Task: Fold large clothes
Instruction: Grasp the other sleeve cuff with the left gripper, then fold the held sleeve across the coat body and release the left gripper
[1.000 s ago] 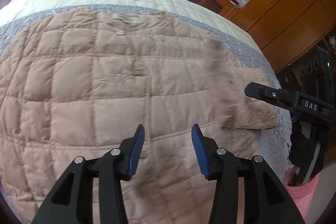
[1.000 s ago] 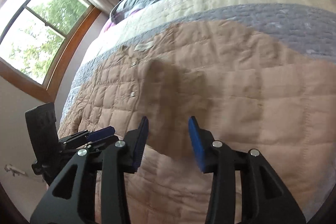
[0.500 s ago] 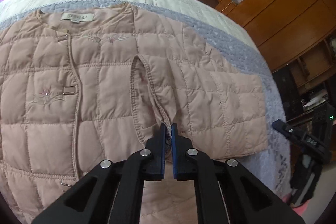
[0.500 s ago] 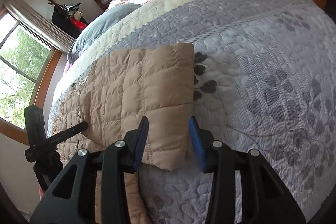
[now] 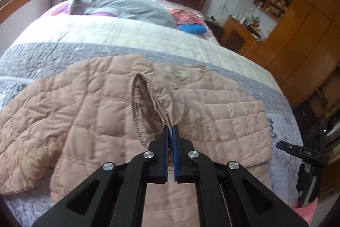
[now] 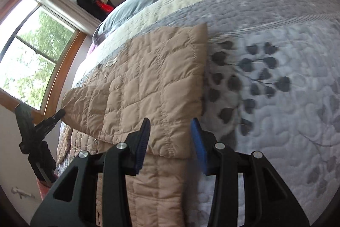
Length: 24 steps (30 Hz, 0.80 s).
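A beige-pink quilted jacket (image 5: 89,112) lies spread on the bed. My left gripper (image 5: 170,131) is shut on the stitched edge of its sleeve cuff (image 5: 157,101) and holds it lifted over the jacket's body. In the right wrist view the jacket (image 6: 153,82) lies with a sleeve folded across it. My right gripper (image 6: 170,137) is open, its jaws astride the folded sleeve's near edge, holding nothing. The left gripper (image 6: 60,114) shows at the left of that view, pinching the fabric. The right gripper (image 5: 297,148) shows at the right edge of the left view.
The bed has a grey and cream quilted cover (image 6: 276,78) with a dark leaf print. A grey pillow (image 5: 123,7) and red and blue clothes (image 5: 191,22) lie at the head. Wooden cabinets (image 5: 297,31) stand right. A window (image 6: 31,61) is left.
My left gripper closed on the sleeve cuff and has lifted it up over the jacket. My right gripper moved from over the jacket to the folded sleeve's edge, staying open.
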Each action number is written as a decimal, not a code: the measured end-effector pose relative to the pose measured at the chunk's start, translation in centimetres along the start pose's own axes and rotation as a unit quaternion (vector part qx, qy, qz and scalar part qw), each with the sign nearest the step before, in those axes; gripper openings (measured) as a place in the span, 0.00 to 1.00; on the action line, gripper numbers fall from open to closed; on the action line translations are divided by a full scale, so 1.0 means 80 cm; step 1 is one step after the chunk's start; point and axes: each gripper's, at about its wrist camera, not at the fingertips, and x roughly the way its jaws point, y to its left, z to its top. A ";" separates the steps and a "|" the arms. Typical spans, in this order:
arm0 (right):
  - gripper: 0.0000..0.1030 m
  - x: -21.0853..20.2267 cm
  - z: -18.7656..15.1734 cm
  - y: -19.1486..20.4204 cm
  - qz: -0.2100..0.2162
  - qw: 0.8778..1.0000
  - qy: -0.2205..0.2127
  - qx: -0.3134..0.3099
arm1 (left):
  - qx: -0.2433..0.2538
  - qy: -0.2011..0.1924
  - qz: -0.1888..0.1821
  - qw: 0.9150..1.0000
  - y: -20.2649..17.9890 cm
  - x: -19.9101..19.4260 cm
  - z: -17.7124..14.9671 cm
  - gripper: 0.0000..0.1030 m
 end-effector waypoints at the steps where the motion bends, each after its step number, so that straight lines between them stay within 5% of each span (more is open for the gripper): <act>1: 0.39 0.008 0.002 0.009 -0.003 1.000 0.006 -0.009 | -0.005 0.006 0.007 1.000 0.010 0.006 -0.001 0.03; 8: 0.34 0.058 0.003 0.027 -0.065 0.996 0.044 -0.031 | -0.029 0.068 0.040 0.996 0.065 0.067 -0.026 0.04; 13: 0.33 0.068 0.001 0.032 -0.090 0.994 0.050 -0.038 | -0.022 0.063 0.047 0.997 0.068 0.078 -0.033 0.06; 16: 0.35 0.053 0.003 0.044 -0.099 0.993 0.044 -0.042 | -0.039 0.059 0.061 0.996 0.065 0.056 -0.029 0.14; 20: 0.38 0.012 0.003 0.076 -0.072 0.995 0.004 -0.065 | -0.014 -0.008 0.083 0.996 0.036 -0.009 -0.024 0.18; 24: 0.38 0.008 0.007 0.102 -0.056 0.996 0.005 -0.073 | 0.007 0.002 0.036 0.999 -0.006 -0.019 -0.017 0.19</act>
